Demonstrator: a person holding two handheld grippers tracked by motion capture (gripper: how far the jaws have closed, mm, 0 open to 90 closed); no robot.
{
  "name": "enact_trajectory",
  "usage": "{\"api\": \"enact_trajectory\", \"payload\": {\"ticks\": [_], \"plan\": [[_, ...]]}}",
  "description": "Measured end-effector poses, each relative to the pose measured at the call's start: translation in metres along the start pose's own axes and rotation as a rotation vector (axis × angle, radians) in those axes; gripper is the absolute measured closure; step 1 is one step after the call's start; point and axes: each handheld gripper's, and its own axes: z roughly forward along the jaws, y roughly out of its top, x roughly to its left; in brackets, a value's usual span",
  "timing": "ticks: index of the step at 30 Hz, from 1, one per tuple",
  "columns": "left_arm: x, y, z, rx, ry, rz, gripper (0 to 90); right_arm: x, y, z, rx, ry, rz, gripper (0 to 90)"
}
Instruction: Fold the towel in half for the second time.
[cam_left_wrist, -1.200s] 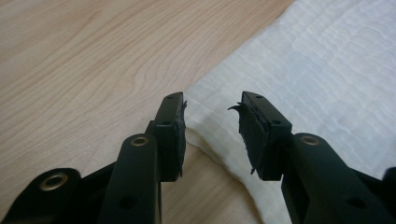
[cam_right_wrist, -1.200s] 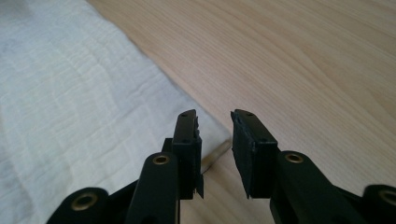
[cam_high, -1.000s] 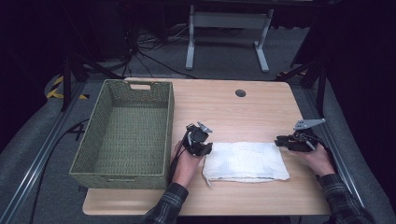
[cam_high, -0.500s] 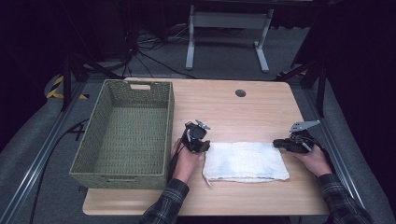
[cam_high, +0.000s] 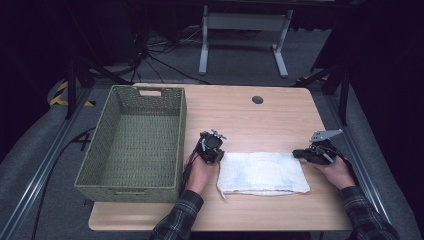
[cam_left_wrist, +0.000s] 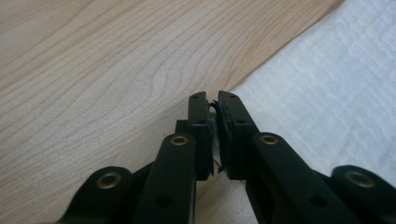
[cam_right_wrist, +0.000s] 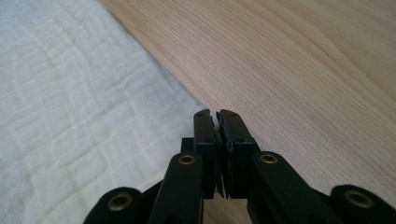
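A folded white towel (cam_high: 262, 172) lies flat on the wooden table (cam_high: 250, 120), near its front edge. My left gripper (cam_high: 220, 155) is at the towel's far left corner. Its jaws have just been closing and now stand shut (cam_left_wrist: 212, 97), with the towel (cam_left_wrist: 327, 93) edge running in under the tips. My right gripper (cam_high: 296, 153) is at the far right corner. It is shut too (cam_right_wrist: 217, 114), right on the towel (cam_right_wrist: 70, 102) edge, with a sliver of white between the pads.
A large green woven basket (cam_high: 180, 135) stands at the table's left, close beside my left hand. A small black round hole (cam_high: 257, 99) sits in the tabletop farther back. A grey desk frame (cam_high: 245, 22) stands on the floor beyond the table.
Both hands stay at the towel's far corners, hardly shifted. The towel lies as before.
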Motion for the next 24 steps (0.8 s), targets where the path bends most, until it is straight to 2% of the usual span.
{"api": "enact_trajectory", "payload": {"ticks": [4,5,6,9,11,17,20,24], "plan": [[-0.001,0.001,-0.003,-0.024,0.014,-0.01,86.8,-0.001,0.001,-0.003,-0.001,-0.018,0.003,86.5],[0.0,0.002,-0.005,-0.04,0.02,-0.004,86.8,-0.002,0.002,-0.004,-0.004,-0.026,-0.002,86.5],[0.001,0.003,-0.008,-0.06,0.024,-0.019,86.8,-0.003,0.003,-0.006,-0.011,-0.035,-0.001,86.6],[0.001,0.009,-0.021,-0.131,0.054,-0.008,87.0,-0.007,0.009,-0.016,-0.055,-0.059,0.001,86.8],[0.0,0.008,-0.024,-0.138,0.058,-0.003,87.0,-0.007,0.01,-0.019,-0.073,-0.065,-0.001,86.8],[-0.003,0.002,-0.031,-0.147,0.058,0.007,87.4,0.001,0.008,-0.025,-0.073,-0.065,-0.026,87.2],[-0.006,0.0,-0.037,-0.167,0.048,0.006,87.5,0.005,0.006,-0.03,-0.08,-0.067,-0.032,87.2],[-0.014,-0.005,-0.043,-0.176,0.043,0.025,87.5,0.013,0.002,-0.037,-0.085,-0.066,-0.037,87.2]]}}
